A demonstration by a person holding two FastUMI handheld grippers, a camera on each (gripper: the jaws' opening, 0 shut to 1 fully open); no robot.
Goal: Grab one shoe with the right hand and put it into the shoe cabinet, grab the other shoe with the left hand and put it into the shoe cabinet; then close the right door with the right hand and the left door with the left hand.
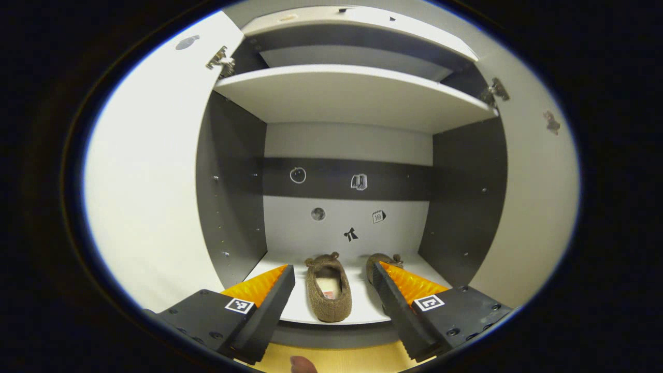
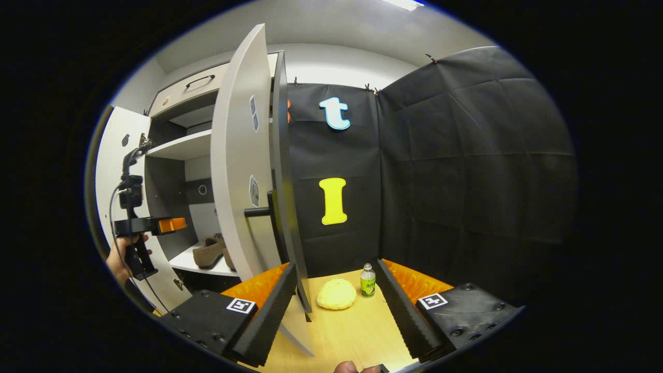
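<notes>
No legible text on anything

Each gripper — the left gripper [image 1: 334,300] and the right gripper [image 2: 336,300] — carries two black blocks at its base, studded with round screws and each bearing a small square black-and-white marker. From the blocks long wedge-shaped jaws run forward, ridged along their inner faces. Seen from the right gripper view, the left gripper sits on a black handle with a black cable looping down — a bare hand [image 2: 120,259] grips it.
</notes>
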